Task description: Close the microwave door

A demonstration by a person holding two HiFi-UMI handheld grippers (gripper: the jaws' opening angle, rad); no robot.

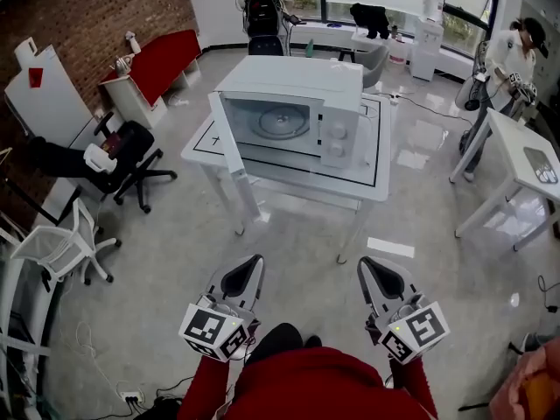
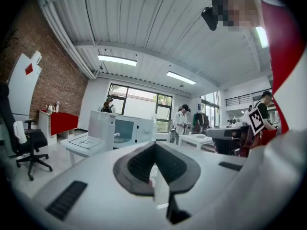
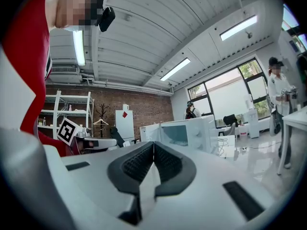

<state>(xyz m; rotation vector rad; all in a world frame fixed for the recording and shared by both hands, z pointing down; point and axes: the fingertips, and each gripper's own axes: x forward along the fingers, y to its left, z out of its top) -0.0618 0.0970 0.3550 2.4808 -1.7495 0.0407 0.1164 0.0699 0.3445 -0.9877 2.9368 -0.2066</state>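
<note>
Microwave [image 1: 293, 103] is dead ahead at 12 o'clock from me, sitting on a white table [image 1: 372, 178] with a black outline marked on its top. It's a white box with the cavity exposed and a glass turntable [image 1: 282, 122] visible inside. The control panel is on the right with two knobs [image 1: 338, 143] stacked one above the other.

The door [image 1: 224, 134] is wide open. It's hinged on the oven's left side and sticks out towards me at roughly 7 o'clock off the cabinet, edge-on in the head view.

Left gripper [image 1: 252, 262] is low at 7 o'clock in the head view, well short of the table. Its pads meet at the tip and there's nothing between them. Right gripper [image 1: 369, 264] is at 5 o'clock, also fully closed and empty. Both point level at the oven, and neither touches anything.

Black office chair [image 1: 131, 160] is at 9 o'clock of the table. A second white table [image 1: 525, 160] is at 3 o'clock.
</note>
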